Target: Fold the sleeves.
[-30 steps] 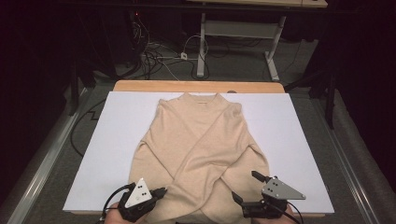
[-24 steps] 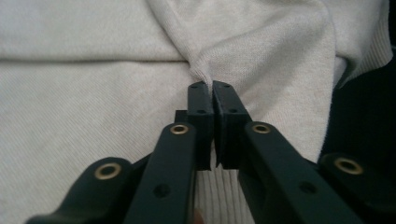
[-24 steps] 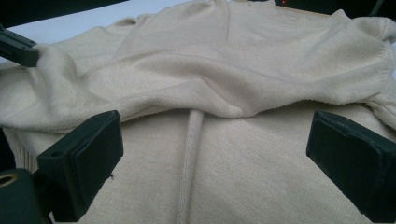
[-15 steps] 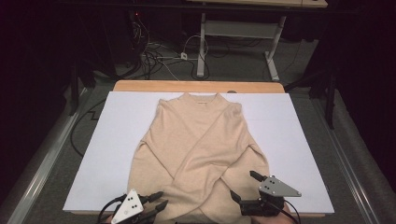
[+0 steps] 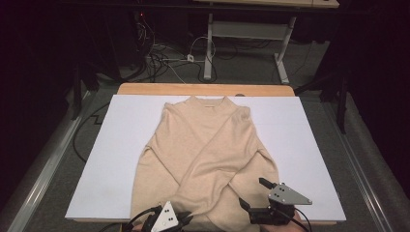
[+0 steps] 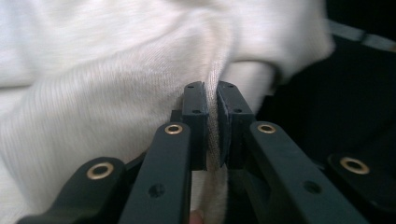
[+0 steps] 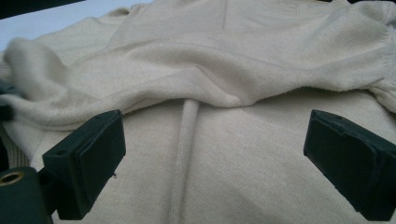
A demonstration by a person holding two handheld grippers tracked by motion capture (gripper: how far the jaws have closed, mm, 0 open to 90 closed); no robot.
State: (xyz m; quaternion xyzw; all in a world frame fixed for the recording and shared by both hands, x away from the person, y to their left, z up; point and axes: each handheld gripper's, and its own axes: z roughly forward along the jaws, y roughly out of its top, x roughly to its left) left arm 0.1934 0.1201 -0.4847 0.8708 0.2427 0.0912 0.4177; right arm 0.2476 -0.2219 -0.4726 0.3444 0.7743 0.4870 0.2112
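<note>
Two grippers are worked at the near edge of a cream sweater (image 5: 205, 159), which is spread face down or face up (it cannot be told which) on a white board (image 5: 96, 159) over the table, neck away from the person and both sleeves already folded across the body in an X. At the left, the left gripper (image 5: 185, 220) is set at the sweater's bottom hem; its jaws have just been closing, and in the left gripper view a fold of the knit is seen pinched between the pads (image 6: 195, 100), with almost no gap left. Farther right, the right gripper (image 5: 252, 193) is held over the lower right part of the garment with its jaws spread wide, and in the right gripper view nothing is gripped, the fabric merely lying beneath them. The sleeve folding is judged done; the hem is taken on one side only, so the right-hand grasp and the fold of the body toward the neck are left.
</note>
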